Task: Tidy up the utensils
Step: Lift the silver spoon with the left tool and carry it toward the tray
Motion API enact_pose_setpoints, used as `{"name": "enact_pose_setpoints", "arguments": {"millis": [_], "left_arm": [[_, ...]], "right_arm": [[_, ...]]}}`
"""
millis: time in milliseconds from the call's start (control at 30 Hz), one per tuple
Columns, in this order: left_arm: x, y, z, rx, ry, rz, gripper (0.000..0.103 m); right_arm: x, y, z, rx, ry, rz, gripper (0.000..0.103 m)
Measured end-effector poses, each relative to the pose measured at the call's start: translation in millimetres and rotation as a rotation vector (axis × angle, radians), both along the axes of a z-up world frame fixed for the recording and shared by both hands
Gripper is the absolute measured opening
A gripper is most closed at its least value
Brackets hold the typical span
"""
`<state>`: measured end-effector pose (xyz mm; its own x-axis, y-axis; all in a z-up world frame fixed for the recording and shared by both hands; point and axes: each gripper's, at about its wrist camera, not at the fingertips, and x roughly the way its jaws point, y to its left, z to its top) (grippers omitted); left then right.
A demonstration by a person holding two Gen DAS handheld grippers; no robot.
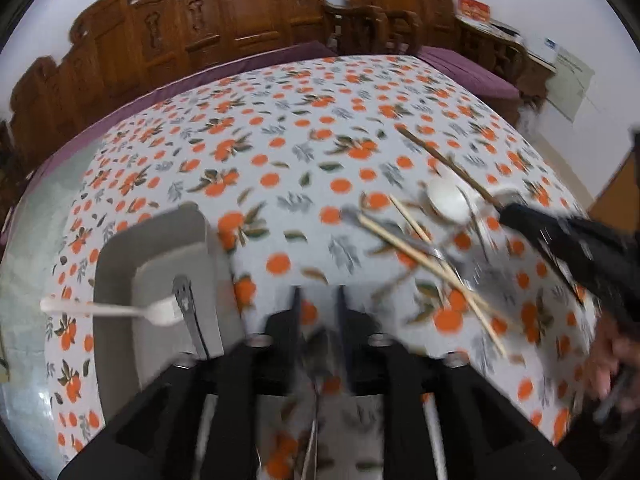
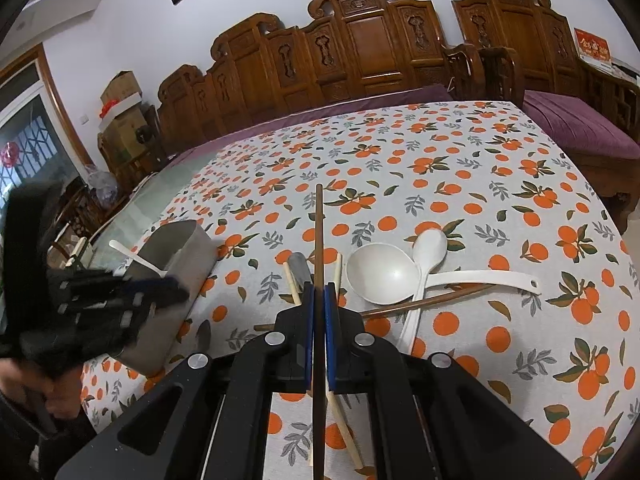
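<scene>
My right gripper (image 2: pixel 319 292) is shut on a dark brown chopstick (image 2: pixel 319 236) that sticks out ahead over the table. The left wrist view shows that gripper (image 1: pixel 508 208) at the right with the same chopstick (image 1: pixel 440 160). Around it lie a white ladle (image 2: pixel 380 276), a white spoon (image 2: pixel 430 248), a second dark chopstick (image 2: pixel 432 298), pale wooden chopsticks (image 2: pixel 338 276) and a metal utensil (image 2: pixel 300 264). My left gripper (image 1: pixel 320 308) is open, with only tablecloth showing between its fingers. It hovers blurred (image 2: pixel 168 286) by a grey container (image 1: pixel 160 256) that holds a white plastic utensil (image 1: pixel 120 312) and a metal one (image 1: pixel 188 308).
An orange-print cloth (image 2: pixel 460 160) covers the table. A metal spoon (image 2: pixel 204 336) lies beside the grey container (image 2: pixel 180 256). Carved wooden benches (image 2: pixel 360 40) with purple cushions stand behind the table. A person's hand (image 1: pixel 616 360) grips the right tool.
</scene>
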<state>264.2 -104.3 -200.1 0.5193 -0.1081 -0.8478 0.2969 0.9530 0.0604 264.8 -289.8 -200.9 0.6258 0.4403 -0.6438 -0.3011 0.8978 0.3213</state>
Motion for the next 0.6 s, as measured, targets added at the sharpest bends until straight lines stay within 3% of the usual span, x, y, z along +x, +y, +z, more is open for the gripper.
{"name": "enact_pose_setpoints", "arguments": {"millis": [33, 200, 433, 600], "left_arm": [[-4.8, -2.3, -2.6, 0.021, 0.002, -0.011, 0.032], [-9.8, -16.5, -29.3, 0.144, 0.056, -0.061, 0.033], [4.1, -14.4, -51.9, 0.191, 0.153, -0.055, 0.032], [6.2, -15.6, -53.8, 0.191, 0.161, -0.051, 0.032]], "right_arm": [[-0.2, 1.0, 0.5, 0.000, -0.001, 0.002, 0.006], [-2.4, 5.4, 3.0, 0.000, -0.011, 0.014, 0.006], [-1.1, 0.5, 2.5, 0.005, -0.009, -0.001, 0.006], [-2.1, 1.9, 3.7, 0.006, -0.013, 0.004, 0.006]]}}
